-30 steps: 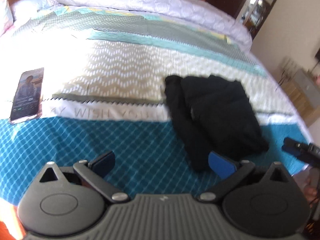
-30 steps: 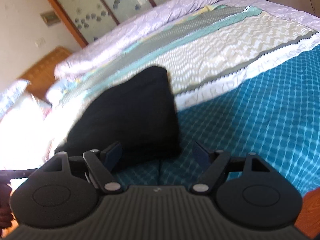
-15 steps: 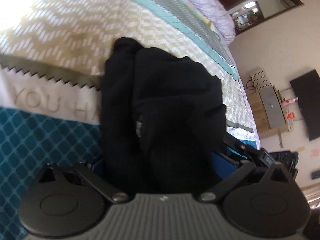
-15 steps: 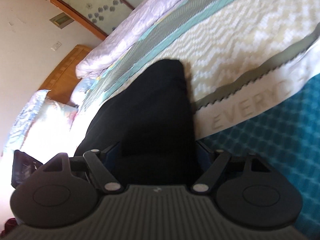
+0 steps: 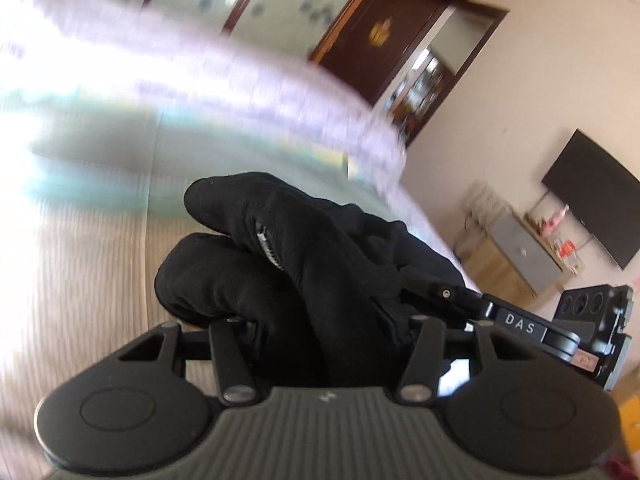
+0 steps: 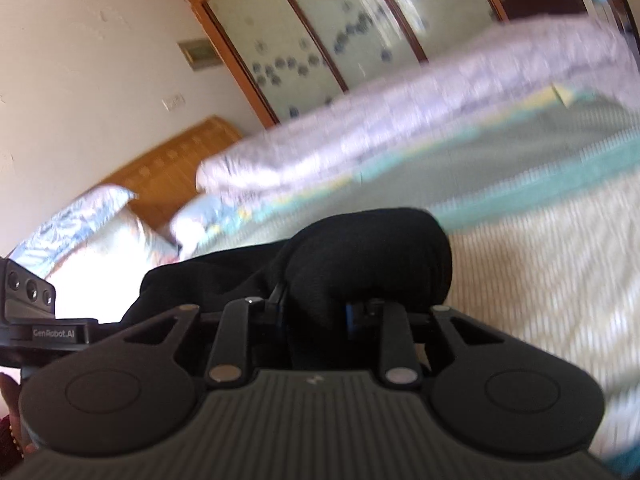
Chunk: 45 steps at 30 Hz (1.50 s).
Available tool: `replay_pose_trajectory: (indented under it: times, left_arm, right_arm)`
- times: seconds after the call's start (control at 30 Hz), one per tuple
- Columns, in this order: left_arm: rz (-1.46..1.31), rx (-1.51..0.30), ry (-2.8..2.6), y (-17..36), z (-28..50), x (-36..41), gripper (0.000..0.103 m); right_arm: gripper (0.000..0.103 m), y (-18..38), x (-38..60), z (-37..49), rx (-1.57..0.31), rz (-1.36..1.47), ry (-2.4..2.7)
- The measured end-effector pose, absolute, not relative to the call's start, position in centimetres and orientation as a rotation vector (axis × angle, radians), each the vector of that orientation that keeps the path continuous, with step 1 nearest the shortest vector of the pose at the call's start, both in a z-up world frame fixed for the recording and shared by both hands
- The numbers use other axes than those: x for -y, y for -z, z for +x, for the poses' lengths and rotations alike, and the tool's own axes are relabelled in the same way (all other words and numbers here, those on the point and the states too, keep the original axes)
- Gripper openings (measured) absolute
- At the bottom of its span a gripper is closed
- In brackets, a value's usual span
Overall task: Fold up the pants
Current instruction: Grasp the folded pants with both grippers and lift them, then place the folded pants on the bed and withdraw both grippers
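Clearly, "GenRobot.AI" left claw (image 5: 328, 344) grips pants (image 5: 304, 264).

Bright daylight, bedspread (image 5: 100, 208) motion-blurred (glare left); fisheye-bent edges.

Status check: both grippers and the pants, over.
Left gripper and right gripper shut on black pants. Pants bunched, over bed. Nothing blocking.

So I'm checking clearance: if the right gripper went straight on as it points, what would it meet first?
Nothing apart from what it holds: the right gripper is shut on the bunched black fabric pants; beyond, probably the striped bedspread.
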<state>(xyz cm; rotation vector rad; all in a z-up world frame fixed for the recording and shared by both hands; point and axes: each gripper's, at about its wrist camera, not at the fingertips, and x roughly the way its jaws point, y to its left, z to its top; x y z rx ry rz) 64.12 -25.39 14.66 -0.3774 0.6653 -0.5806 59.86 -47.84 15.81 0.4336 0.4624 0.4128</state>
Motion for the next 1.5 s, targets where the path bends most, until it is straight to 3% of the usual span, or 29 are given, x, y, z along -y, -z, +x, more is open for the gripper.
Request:
replay_pose_trajectory:
  times: [0.17,0.27,0.33,0.43,0.47,0.5,0.53,0.57,0.6,0.7,0.93,1.23,1.5]
  left_arm:
    - [-0.267,-0.513,0.549,-16.4,72.9,26.7,0.049]
    - [-0.231,-0.468,0.531,-13.8,78.6,27.7,0.049]
    - [-0.23,-0.504,0.495,-10.4,82.1,28.1,0.05]
    - [-0.254,-0.724,0.364,-3.5,86.4,28.8,0.052]
    - [-0.257,-0.765,0.311,-1.6,86.7,28.9,0.061]
    - [-0.301,-0.731,0.283,-1.0,85.9,28.4,0.076]
    - [-0.346,-0.727,0.273,-1.2,85.2,27.9,0.081]
    - [-0.379,-0.734,0.263,-1.7,84.3,27.6,0.082]
    - [-0.391,-0.738,0.242,-2.4,83.3,27.4,0.082]
    - [-0.358,-0.714,0.188,-5.3,79.2,27.0,0.081]
    - [-0.191,-0.688,0.207,-10.1,63.6,25.7,0.092]
    - [-0.162,-0.819,0.221,-7.6,47.9,26.4,0.093]
    - [-0.097,-0.831,0.186,-6.3,42.9,27.9,0.093]
  right_arm:
    - [0.028,-18.2,47.6,68.4,-0.307,0.332,-0.359]
    - [0.029,-16.9,47.4,73.8,-0.255,0.277,-0.292]
    - [0.029,-14.5,47.6,77.5,-0.267,0.272,-0.249]
    - [0.029,-8.6,47.9,82.8,-0.403,0.291,-0.182]
    - [0.03,-6.2,47.8,84.0,-0.501,0.303,-0.158]
    - [0.04,-4.0,47.6,85.0,-0.605,0.311,-0.139]
    - [0.043,-2.9,47.9,84.7,-0.597,0.338,-0.124]
    - [0.055,-3.1,48.3,83.6,-0.566,0.379,-0.106]
    - [0.06,-3.8,48.8,82.7,-0.582,0.415,-0.098]
    - [0.06,-6.8,50.3,78.4,-0.567,0.476,-0.074]
    - [0.063,-11.2,49.6,61.3,-0.599,0.386,-0.135]
    - [0.063,-8.5,46.3,45.4,-0.698,0.374,-0.056]
    - [0.064,-7.3,43.9,42.2,-0.732,0.332,-0.04]
